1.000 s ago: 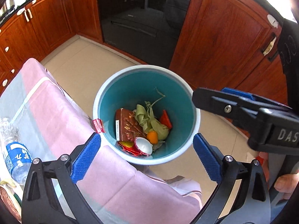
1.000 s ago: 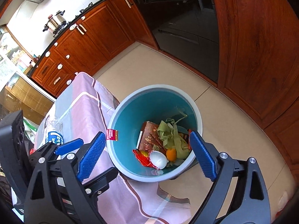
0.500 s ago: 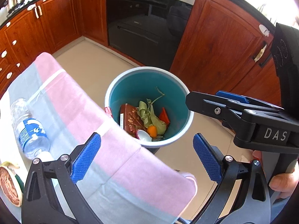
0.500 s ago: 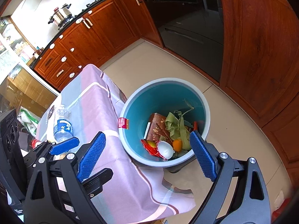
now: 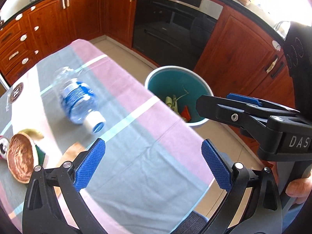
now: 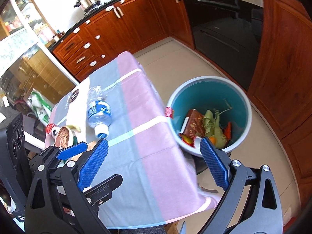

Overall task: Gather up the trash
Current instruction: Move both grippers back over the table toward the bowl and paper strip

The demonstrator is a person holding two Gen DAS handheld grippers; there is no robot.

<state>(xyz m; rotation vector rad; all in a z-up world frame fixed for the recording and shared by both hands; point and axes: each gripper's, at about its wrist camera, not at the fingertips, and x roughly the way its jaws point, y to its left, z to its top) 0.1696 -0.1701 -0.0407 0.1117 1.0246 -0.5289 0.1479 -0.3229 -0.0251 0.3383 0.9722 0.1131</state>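
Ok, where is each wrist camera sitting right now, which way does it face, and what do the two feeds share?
Left wrist: above the table's near end, looking forward and down past the open left gripper at the plastic bottle; the right gripper and a hand show at right.
Right wrist: higher, right of it, looking down between the open right gripper's fingers at the trash bin; the left gripper shows at lower left.
Shared: bottle, bin, striped tablecloth, oven.
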